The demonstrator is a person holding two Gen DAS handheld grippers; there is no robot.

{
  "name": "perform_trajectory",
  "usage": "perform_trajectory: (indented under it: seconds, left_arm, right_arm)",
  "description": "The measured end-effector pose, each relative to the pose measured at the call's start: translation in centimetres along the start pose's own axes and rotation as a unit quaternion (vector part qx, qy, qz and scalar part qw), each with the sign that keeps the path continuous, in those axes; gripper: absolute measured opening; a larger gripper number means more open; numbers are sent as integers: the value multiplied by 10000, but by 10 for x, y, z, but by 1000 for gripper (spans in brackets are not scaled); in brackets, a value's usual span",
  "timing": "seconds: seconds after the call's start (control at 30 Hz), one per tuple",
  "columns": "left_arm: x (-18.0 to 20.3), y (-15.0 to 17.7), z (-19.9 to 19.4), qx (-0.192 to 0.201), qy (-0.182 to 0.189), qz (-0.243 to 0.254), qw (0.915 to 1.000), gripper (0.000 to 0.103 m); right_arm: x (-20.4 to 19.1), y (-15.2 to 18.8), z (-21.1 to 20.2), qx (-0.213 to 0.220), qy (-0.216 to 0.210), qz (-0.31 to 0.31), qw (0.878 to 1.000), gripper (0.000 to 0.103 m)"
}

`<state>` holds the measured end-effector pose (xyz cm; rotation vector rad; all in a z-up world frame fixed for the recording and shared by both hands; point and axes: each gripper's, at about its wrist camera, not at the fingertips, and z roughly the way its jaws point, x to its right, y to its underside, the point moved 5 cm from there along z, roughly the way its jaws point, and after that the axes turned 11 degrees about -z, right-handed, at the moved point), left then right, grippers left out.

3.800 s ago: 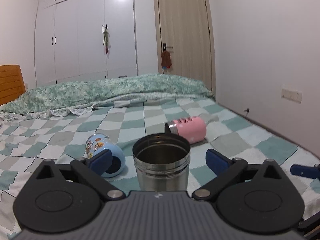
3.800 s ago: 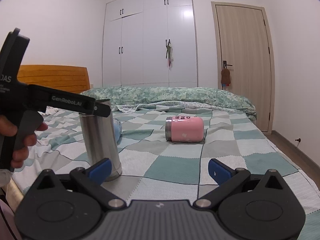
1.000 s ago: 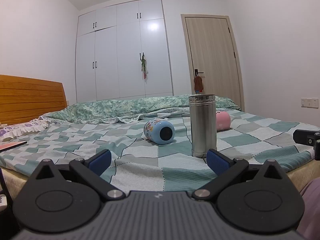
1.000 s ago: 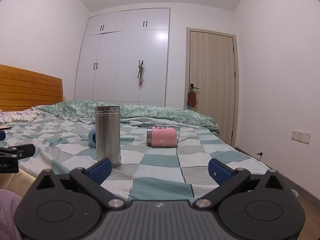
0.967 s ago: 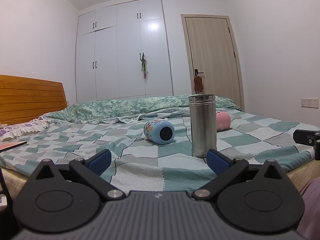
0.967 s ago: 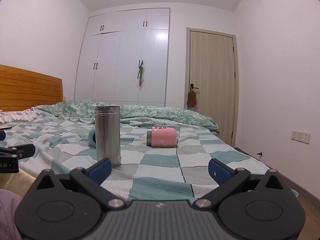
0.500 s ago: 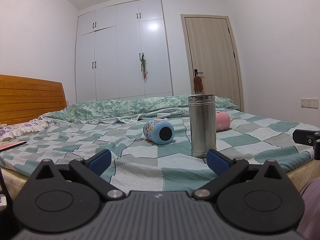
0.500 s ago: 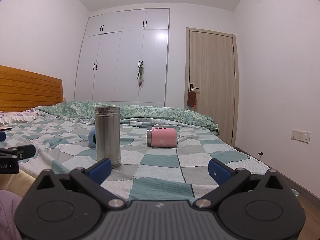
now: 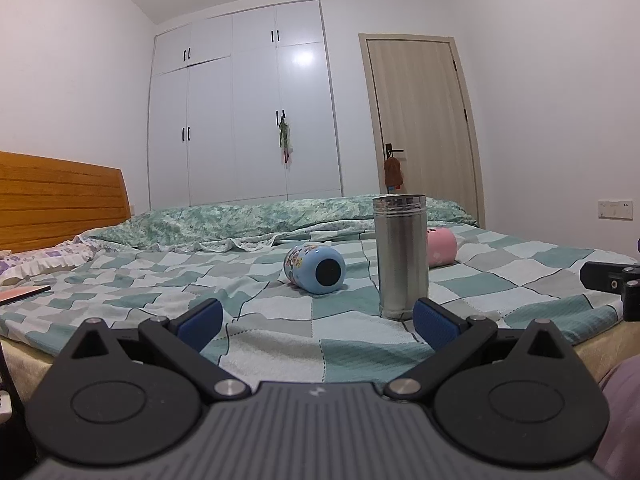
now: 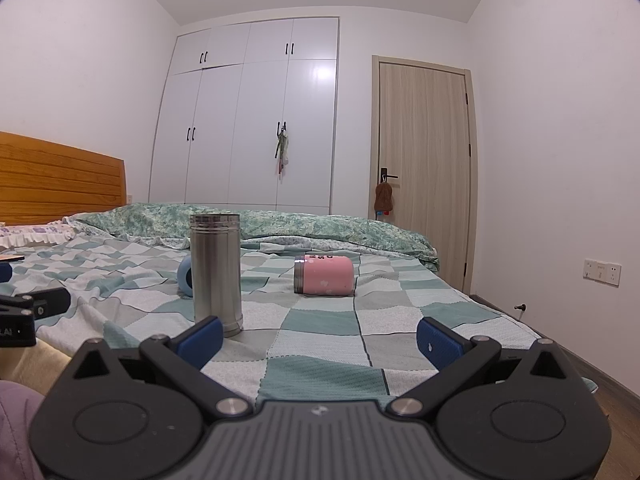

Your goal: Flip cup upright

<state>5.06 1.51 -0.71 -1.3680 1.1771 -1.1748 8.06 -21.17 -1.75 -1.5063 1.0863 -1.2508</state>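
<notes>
Already upright, the steel cup [image 9: 402,256] is standing on the soft checked bedspread [image 10: 320,320], where nudges risk toppling it, while both the left gripper [image 9: 316,318] and right gripper [image 10: 318,338] are gaping wide and empty.

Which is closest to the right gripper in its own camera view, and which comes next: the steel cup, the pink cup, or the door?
1. Steel cup: upright on the bed, left, just beyond the right gripper.
2. Pink cup: on its side, mid-bed, farther back.
3. Door: past the bed, right of center.
</notes>
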Motion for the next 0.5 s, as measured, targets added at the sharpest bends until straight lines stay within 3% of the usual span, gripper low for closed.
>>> perform_trajectory:
  seconds: [0.5]
  left_arm:
    - [-2,0,0,31,-28,16,10000,103]
  right_arm:
    - [0,0,0,8,0,1,10000,103]
